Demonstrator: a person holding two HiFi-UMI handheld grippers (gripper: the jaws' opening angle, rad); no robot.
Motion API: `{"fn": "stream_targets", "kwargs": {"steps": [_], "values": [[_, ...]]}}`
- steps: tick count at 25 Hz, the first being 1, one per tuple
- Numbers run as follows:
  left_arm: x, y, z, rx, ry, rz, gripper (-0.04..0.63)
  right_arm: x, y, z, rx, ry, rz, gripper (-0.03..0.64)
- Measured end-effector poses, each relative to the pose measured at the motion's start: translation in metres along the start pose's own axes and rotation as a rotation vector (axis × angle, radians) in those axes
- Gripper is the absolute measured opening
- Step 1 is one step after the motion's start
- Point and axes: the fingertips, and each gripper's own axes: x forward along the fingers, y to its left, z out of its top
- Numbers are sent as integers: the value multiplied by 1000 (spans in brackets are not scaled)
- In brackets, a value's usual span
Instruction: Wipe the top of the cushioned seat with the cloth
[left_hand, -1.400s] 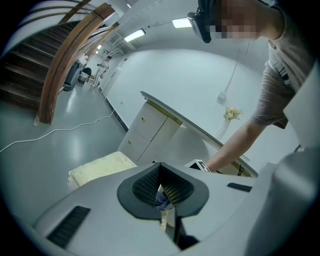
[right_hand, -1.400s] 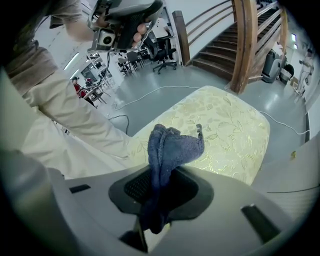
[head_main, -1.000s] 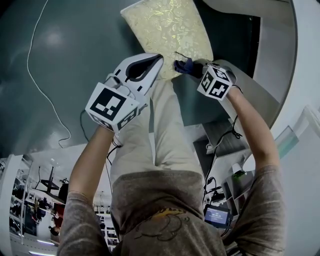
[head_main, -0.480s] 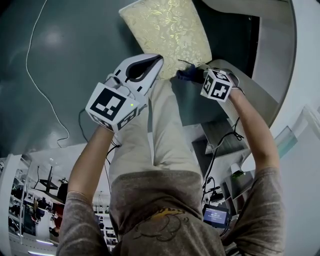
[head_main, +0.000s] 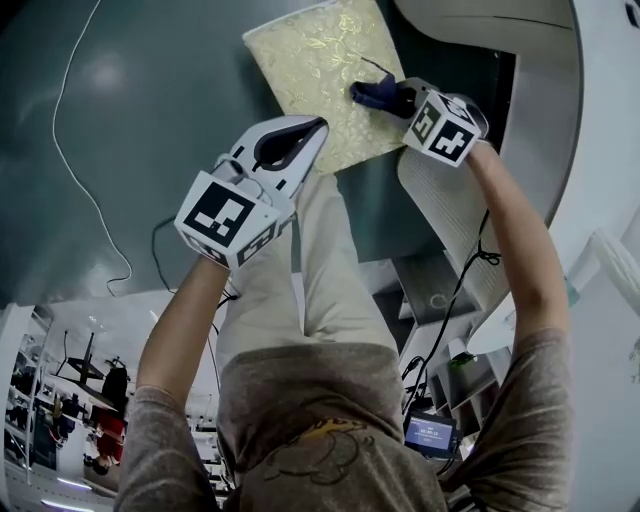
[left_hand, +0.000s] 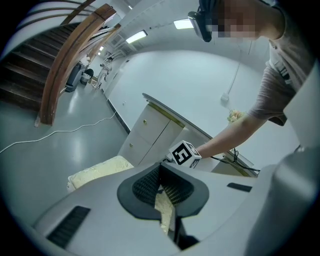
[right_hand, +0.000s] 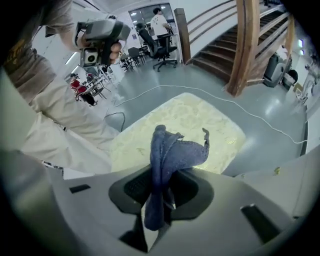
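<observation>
Glossy grey-green floor (head_main: 120, 150), stairs beyond. Right gripper (head_main: 395, 97) clamped on blue cloth (head_main: 372, 93), bunched end leading, probably to meet the fabric first. Cloth over cushioned seat (head_main: 310, 70), toward its 3 o'clock edge. Left gripper (head_main: 305, 135) closed, empty, off seat's 6 o'clock edge, likely kept clear of wipe. A second ago cloth sat at near corner; now further onto top.

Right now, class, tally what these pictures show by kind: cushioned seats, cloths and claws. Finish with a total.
Cushioned seat: 1
Blue cloth: 1
Claws: 2, the left claw and the right claw
Total: 4
</observation>
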Motion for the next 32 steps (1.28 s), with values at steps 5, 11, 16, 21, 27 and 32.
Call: {"fn": "stream_targets", "kwargs": {"steps": [5,11,16,21,27,32], "values": [[-3,16,5,-21,-18,33,18,-9,-61,36,-16,-27,-60,97],[-1,27,14,-44,-43,77,18,-23,-126,47,-32,-22,-141,97],[-5,40,16,-61,-65,116,18,-16,-163,45,-70,22,-196,97],[-9,49,20,-79,-86,154,18,-13,-191,51,-93,23,-275,97],[-9,53,19,-94,-95,164,18,-2,-201,56,-140,38,-299,97],[-11,55,20,-94,-90,159,18,8,-197,54,-148,63,-285,84]]}}
